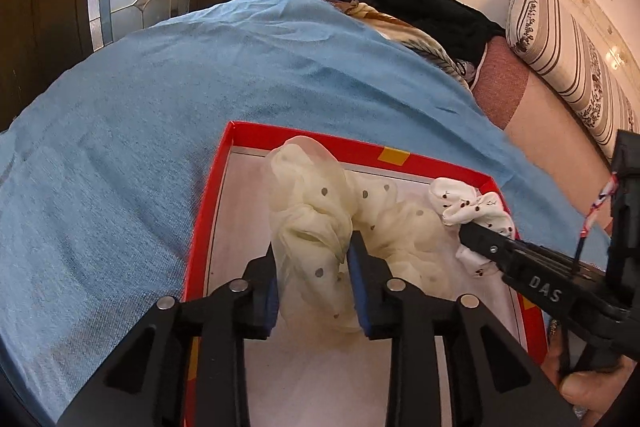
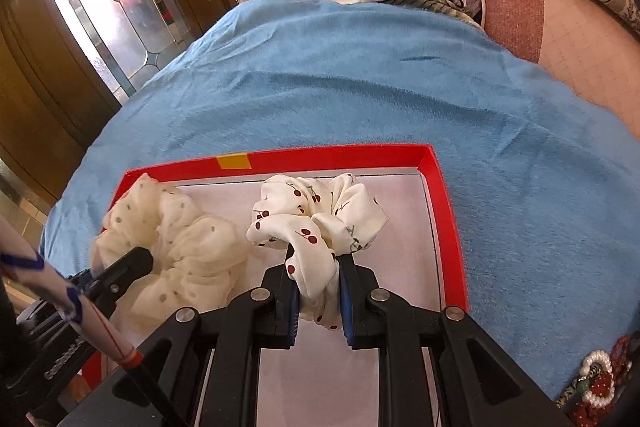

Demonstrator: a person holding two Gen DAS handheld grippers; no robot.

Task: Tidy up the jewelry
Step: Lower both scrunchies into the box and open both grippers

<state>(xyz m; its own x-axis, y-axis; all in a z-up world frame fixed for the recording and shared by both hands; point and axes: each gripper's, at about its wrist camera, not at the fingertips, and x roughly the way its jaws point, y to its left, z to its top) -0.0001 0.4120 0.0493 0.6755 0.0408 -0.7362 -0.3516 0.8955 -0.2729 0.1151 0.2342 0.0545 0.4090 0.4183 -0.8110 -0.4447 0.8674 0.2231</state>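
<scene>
Closest to me, the right gripper [image 2: 316,291] clenches the soft, light cherry scrunchie [image 2: 320,219] by its gathered near fold, inside the red tray [image 2: 444,211], while the left gripper [image 1: 314,283] stands released around the sheer dotted scrunchie [image 1: 316,223], a crushable thing.

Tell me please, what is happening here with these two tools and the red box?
A person holds a gripper in each hand over a shallow red cardboard box on a blue blanket. The left gripper has a sheer cream scrunchie with grey dots between its fingers, and the jaws look loosened around it. The right gripper is shut on a white satin scrunchie with red cherries. Both scrunchies lie inside the box. More bead jewelry waits on the blanket.
</scene>
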